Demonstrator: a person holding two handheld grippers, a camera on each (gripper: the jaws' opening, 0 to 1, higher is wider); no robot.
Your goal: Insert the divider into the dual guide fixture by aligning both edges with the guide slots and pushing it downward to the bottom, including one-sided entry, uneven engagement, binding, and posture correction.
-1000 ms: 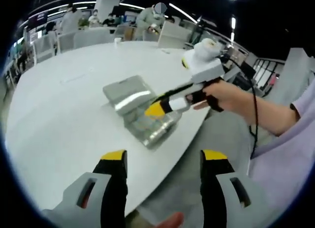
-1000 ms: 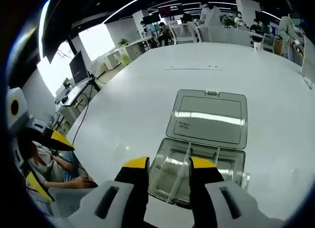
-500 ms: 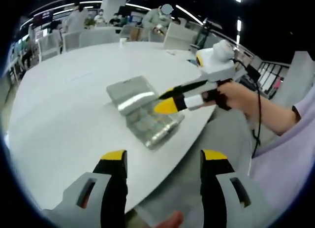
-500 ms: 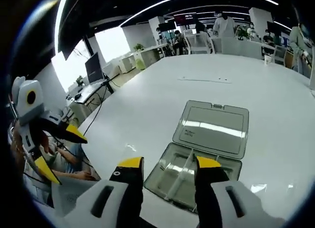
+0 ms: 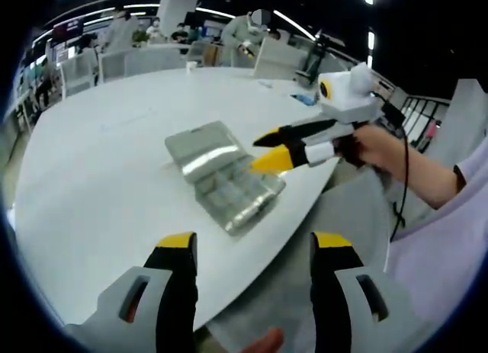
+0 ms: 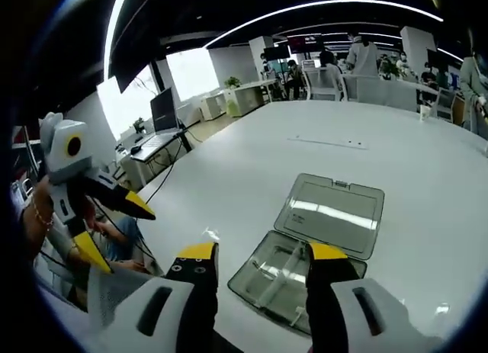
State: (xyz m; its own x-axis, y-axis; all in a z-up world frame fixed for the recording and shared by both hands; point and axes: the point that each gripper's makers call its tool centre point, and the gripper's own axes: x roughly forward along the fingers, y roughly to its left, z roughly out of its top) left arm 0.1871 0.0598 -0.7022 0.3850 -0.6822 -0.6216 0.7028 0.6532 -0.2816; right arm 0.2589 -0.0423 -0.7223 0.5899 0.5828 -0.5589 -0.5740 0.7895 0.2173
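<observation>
Right gripper view: my right gripper (image 6: 261, 255), jaws spread, hovers above the clear plastic hinged box (image 6: 316, 242) on the white round table (image 6: 252, 162); thin clear divider (image 6: 284, 271) stands inside. My left gripper (image 5: 255, 241), jaws spread, hangs near the table edge.

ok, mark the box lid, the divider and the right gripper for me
box lid (image 6: 332, 214), right gripper view, centre of the open panel
divider (image 6: 284, 275), right gripper view, middle of its top edge
right gripper (image 5: 265, 150), left gripper view, between its yellow tips

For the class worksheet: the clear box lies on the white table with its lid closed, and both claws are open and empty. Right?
Not quite: the lid is open, folded back flat behind the clear box, as the right gripper view shows. The box does lie on the white table, both claws open and empty.
</observation>
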